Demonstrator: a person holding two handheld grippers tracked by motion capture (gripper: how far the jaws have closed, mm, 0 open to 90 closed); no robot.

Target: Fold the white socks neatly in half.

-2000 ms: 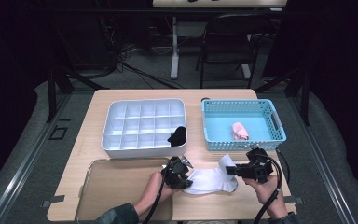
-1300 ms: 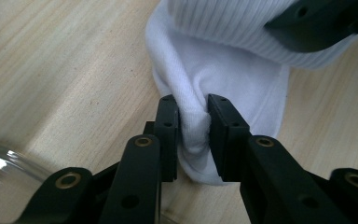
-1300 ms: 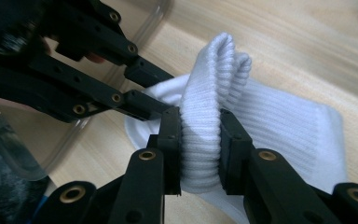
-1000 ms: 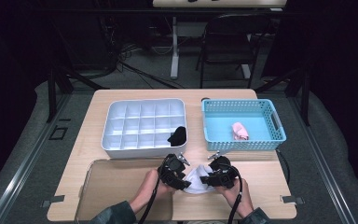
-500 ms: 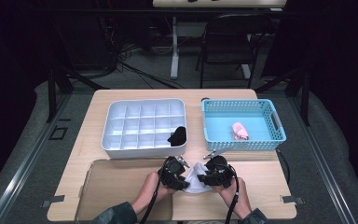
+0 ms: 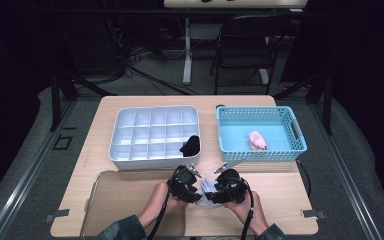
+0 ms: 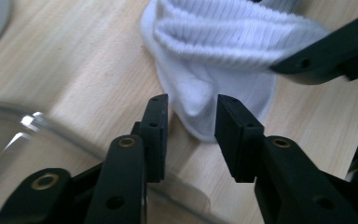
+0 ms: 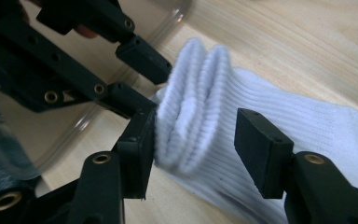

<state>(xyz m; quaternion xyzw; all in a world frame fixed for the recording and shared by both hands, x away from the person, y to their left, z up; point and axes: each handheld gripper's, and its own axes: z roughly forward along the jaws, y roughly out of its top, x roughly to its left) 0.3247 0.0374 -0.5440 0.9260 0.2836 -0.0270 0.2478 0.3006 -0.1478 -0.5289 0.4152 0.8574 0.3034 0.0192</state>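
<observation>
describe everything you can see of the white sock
The white sock is ribbed knit fabric, soft and bunched, folded over itself so thick layered edges stand up. It lies on the wooden table near its front edge, beside the clear tray, between the two grippers. The right gripper straddles the folded layers; its jaws have just been opening, with one of its fingers against the fabric. The left gripper stands open around a rounded end of the sock.

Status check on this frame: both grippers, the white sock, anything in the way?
Left gripper jaws just opened, sock tip between, unclamped. Right gripper just opened around the folded white sock, one pad touching. Clear tray edge close alongside.
</observation>
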